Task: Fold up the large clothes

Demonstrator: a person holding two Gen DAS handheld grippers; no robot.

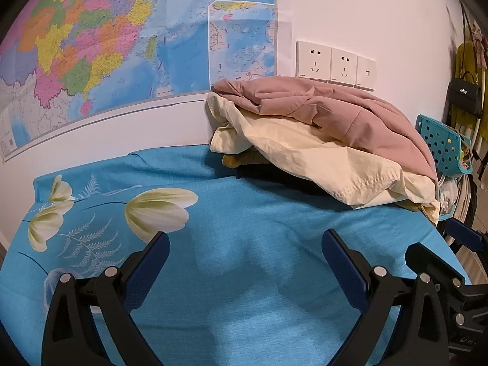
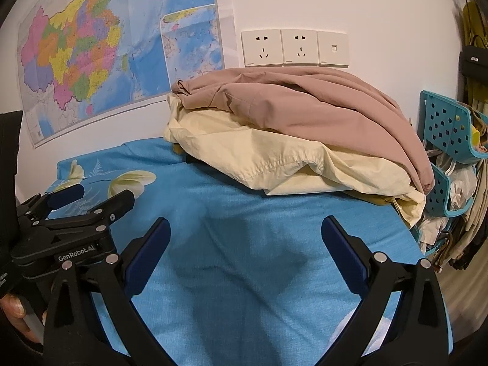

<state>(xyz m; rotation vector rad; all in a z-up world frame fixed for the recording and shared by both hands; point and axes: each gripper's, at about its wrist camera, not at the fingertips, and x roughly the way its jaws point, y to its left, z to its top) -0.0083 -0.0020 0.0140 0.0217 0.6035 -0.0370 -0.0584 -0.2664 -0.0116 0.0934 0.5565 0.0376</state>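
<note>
A pile of clothes lies at the back right of the blue sheet, against the wall. On top is a dusty-pink garment (image 1: 341, 106) (image 2: 305, 103); under it a cream garment (image 1: 305, 155) (image 2: 274, 155), with mustard and dark pieces below, mostly hidden. My left gripper (image 1: 245, 241) hovers open over bare sheet, short of the pile, nothing between its fingers. In the same way my right gripper (image 2: 245, 227) stands open in front of the pile. In the right wrist view the left gripper (image 2: 91, 199) shows at the left, held by a hand (image 2: 15, 314).
A blue flowered sheet (image 1: 244, 274) (image 2: 244, 274) covers the surface. Behind it, the wall carries a map (image 1: 106, 45) and sockets (image 1: 335, 64). Off the right edge a teal perforated basket rack (image 2: 448, 128) holds clutter, with hanging bags (image 1: 465, 97) beyond.
</note>
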